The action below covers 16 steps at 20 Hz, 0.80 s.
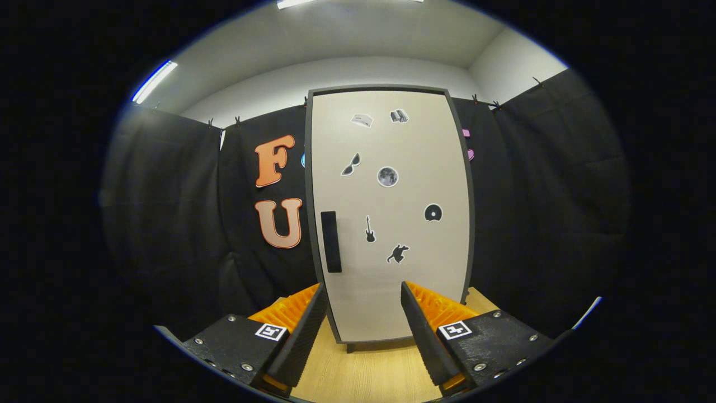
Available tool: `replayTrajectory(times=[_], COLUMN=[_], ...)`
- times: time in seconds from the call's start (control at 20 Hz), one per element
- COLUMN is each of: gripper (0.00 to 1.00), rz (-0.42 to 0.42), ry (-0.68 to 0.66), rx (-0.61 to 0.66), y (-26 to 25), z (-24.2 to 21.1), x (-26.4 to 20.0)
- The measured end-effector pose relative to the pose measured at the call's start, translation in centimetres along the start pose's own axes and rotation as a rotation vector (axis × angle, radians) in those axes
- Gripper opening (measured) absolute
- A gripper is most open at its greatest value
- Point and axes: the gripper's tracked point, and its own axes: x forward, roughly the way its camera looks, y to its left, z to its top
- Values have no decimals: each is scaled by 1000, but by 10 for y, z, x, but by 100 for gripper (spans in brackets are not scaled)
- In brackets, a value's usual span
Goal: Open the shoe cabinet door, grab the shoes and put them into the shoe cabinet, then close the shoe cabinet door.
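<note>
Shoe cabinet: standing upright on the wooden desk, straight ahead of the gripper and beyond its fingertips, with the booth's black cloth hanging behind it on both sides.
Cabinet door: sitting shut, a pale panel inside a dark frame, facing the gripper squarely.
Door handle: a dark vertical bar running along the door's left edge, about halfway up, untouched.
Stickers: small pictures scattered over the door, among them sunglasses, a round moon-like disc, a guitar, a record and an animal shape.
Gripper: hovering low over the desk, pointing at the lower part of the door.
Jaws: standing wide apart, holding nothing, with the bottom of the door showing in the gap between them.
Ceiling lights: glowing above the cloth wall.
</note>
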Motion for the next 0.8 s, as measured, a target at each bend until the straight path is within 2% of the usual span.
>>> replayTrajectory(times=[0.4,0.8], gripper=[84,84], rz=[-61,-19], ry=[-24,-25], rx=[-36,-42], y=[-53,-44], z=[22,19], x=[-57,-74])
